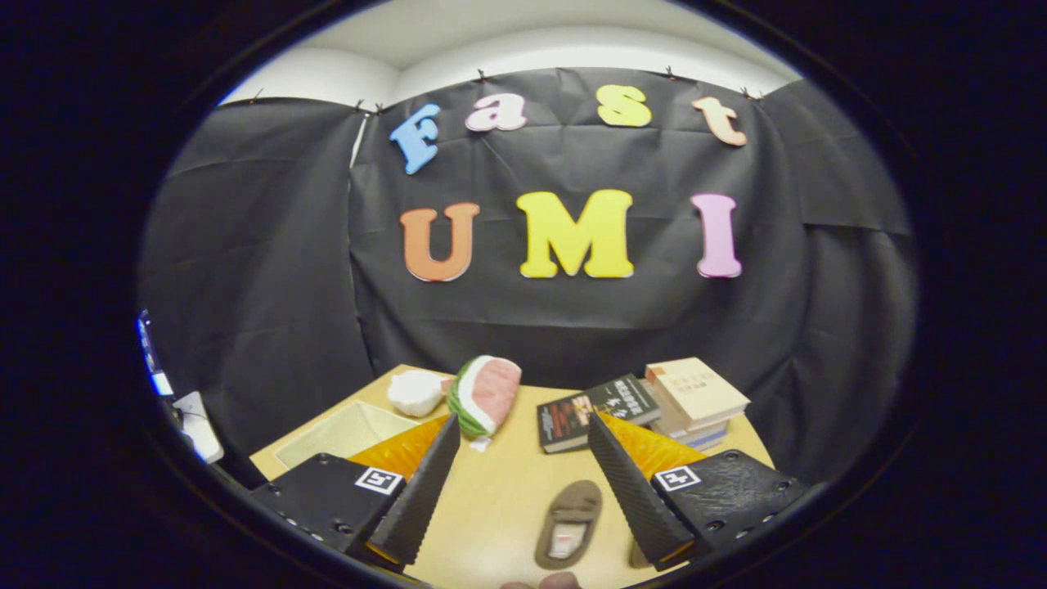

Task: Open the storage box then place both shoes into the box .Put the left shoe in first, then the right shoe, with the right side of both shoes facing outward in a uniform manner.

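A brown shoe (569, 523) lies on the tan table (499, 499); the plush watermelon slice (484, 394) shows green, white and pink.

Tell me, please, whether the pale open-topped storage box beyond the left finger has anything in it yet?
Empty as far as it shows: the pale storage box shows bare inner walls, and the brown shoe lies on the wooden table between the open gripper fingers.
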